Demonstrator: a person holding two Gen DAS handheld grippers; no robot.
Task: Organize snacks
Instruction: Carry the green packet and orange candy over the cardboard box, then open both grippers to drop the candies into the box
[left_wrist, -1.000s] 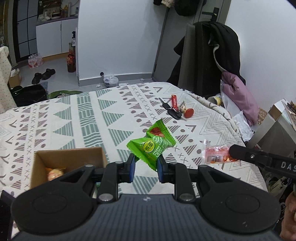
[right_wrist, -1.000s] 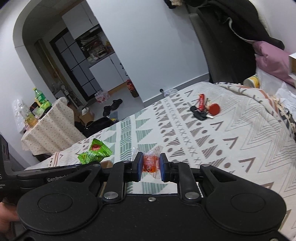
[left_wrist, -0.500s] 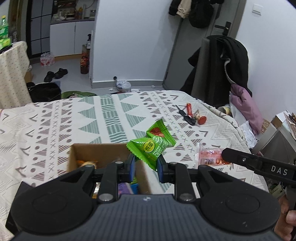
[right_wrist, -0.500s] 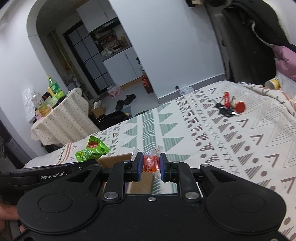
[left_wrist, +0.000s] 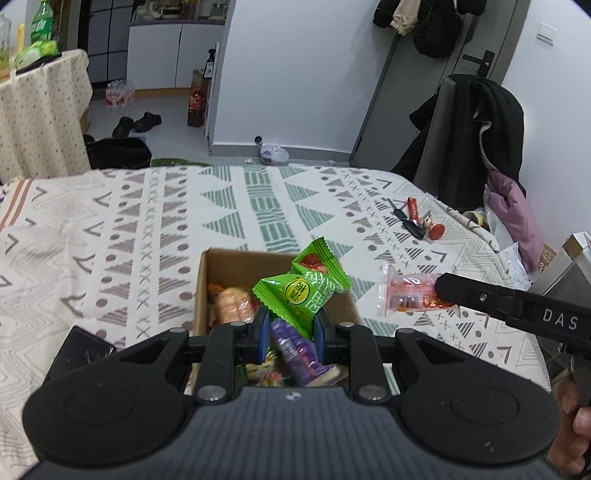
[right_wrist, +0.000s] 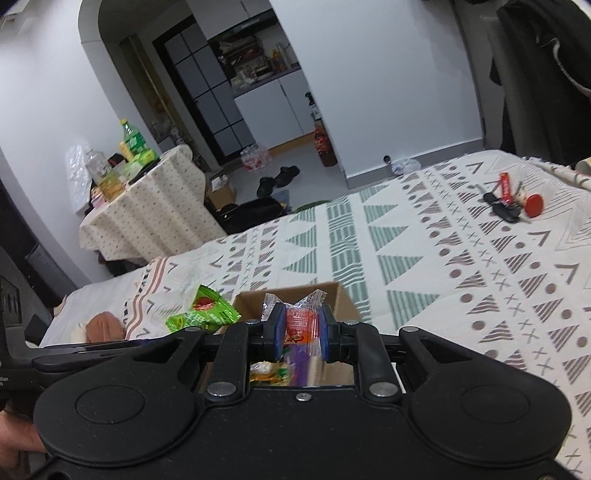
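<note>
Landmark: cardboard box (left_wrist: 275, 288) on the patterned bed cover (left_wrist: 147, 229).

Nearest, left gripper (left_wrist: 289, 330): blue fingers (left_wrist: 261, 329) are clenched on the lower corner of two green snack packets (left_wrist: 301, 291), which are hanging directly over the open box. Long axis of the packets is running up and to the right, away from the fingers. Below them, inside the box, a purple wrapped snack (left_wrist: 295, 349) and an orange wrapped snack (left_wrist: 231, 304) are already lying.

Right gripper (right_wrist: 301, 330): fingers are clamping a clear packet with red filling (right_wrist: 301, 325). From the left wrist view this packet (left_wrist: 408, 295) is sitting just beyond the box's right wall, not over the opening; its long axis is running sideways, pointing toward the box.

Judgement: the left hand is the nearer one to a drop, since its load is above the opening. The right needs a short move leftward before letting go.

Farther from the box, toward the bed's far right corner, a bunch of keys (left_wrist: 415, 221) is lying well apart.

Against the frame one second back: the box was then off to the left of the left gripper, with the green packets over bare bed cover. Now the box is lying centred under them. Both grips are reading unchanged.
</note>
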